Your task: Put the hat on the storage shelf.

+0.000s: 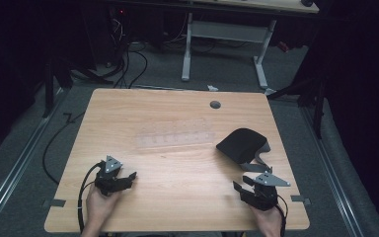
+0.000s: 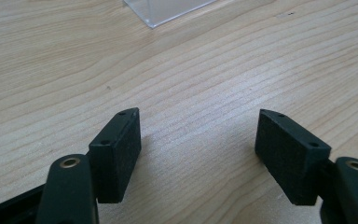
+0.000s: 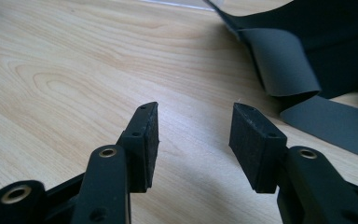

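A black soft cap-like item (image 1: 242,144) with a grey strap (image 1: 257,163) lies on the right half of the wooden table (image 1: 177,103). Mid-table rests a long clear plastic tray (image 1: 175,139). My left gripper (image 1: 127,177) sits near the front left, open, with bare wood between its jaws (image 2: 198,116); a corner of the clear tray (image 2: 168,9) lies ahead of it. My right gripper (image 1: 242,183) hovers at the front right, just short of the strap, open and empty (image 3: 196,109). The black item (image 3: 317,23) and its grey strap (image 3: 279,60) lie ahead to the right in the right gripper view.
A round grey cable hole (image 1: 215,104) sits near the table's far edge. Beyond the table stands a white-legged desk (image 1: 227,44), with cables (image 1: 128,64) on the floor. Bare wood lies between the two grippers.
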Motion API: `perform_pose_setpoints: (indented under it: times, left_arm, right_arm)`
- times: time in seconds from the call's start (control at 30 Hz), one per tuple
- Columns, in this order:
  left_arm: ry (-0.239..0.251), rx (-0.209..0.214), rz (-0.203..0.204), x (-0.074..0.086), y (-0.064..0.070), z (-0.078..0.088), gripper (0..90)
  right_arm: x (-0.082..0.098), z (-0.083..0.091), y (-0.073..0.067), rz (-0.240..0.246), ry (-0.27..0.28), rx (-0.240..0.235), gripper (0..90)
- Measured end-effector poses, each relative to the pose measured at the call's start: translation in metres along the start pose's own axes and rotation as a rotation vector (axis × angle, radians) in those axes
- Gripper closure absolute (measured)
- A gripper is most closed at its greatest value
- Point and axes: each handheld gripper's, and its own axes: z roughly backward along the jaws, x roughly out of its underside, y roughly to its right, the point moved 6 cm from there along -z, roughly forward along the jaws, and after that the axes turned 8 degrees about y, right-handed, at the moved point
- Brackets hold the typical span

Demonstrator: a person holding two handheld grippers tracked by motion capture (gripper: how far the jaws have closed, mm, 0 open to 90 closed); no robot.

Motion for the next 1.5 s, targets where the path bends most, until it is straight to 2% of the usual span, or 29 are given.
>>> perform_pose_setpoints:
  times: [0.13,0.17,0.27,0.47,0.6,0.7,0.8,0.93,1.0,1.03,1.1,1.23,1.37,1.5]
  left_arm:
    - [0.001,0.001,0.002,0.000,0.000,0.000,31.8]
    - [0.001,0.001,0.002,0.000,0.000,0.000,31.8]
    - [0.000,0.000,0.000,0.000,0.000,0.000,31.8]
    - [0.000,0.000,0.000,0.000,0.000,0.000,31.8]
    - [0.000,0.000,0.001,0.000,0.000,0.000,31.8]
    - [0.000,0.000,0.000,0.000,0.000,0.000,31.8]
    - [0.000,0.000,0.000,0.000,0.000,0.000,31.8]
    - [0.000,0.002,-0.001,0.000,0.000,0.000,32.1]
    - [0.001,0.002,0.001,0.000,0.000,0.000,32.1]
    - [0.001,0.002,0.001,0.000,0.000,0.000,32.2]
    - [0.002,0.002,0.002,0.000,0.000,0.000,32.1]
    - [0.001,0.002,0.001,0.000,0.000,0.000,32.1]
    - [0.001,0.002,0.002,0.000,0.000,0.000,32.1]
    - [0.001,0.001,0.001,0.000,0.000,0.000,32.0]
  right_arm:
    - [-0.001,0.001,0.002,0.008,-0.004,0.003,54.5]
    - [-0.004,0.005,0.003,0.022,0.002,0.000,54.9]
    - [-0.009,0.011,0.006,0.024,0.022,0.007,55.0]
    - [-0.016,0.025,0.018,0.041,0.094,0.061,53.9]
    - [-0.021,0.030,0.025,0.028,0.108,0.080,53.3]
    - [-0.028,0.032,0.037,0.014,0.123,0.109,52.4]
    - [-0.033,0.031,0.047,-0.005,0.132,0.131,51.5]
    - [-0.038,0.025,0.063,-0.055,0.140,0.159,50.6]
    - [-0.040,0.022,0.072,-0.065,0.147,0.181,50.4]
    - [-0.040,0.022,0.072,-0.065,0.147,0.181,50.4]
    - [-0.041,0.015,0.083,-0.082,0.142,0.206,49.1]
    - [-0.044,0.009,0.090,-0.088,0.136,0.219,48.1]
    - [-0.045,-0.001,0.100,-0.132,0.113,0.232,46.7]
    - [-0.045,-0.008,0.104,-0.149,0.090,0.235,45.9]
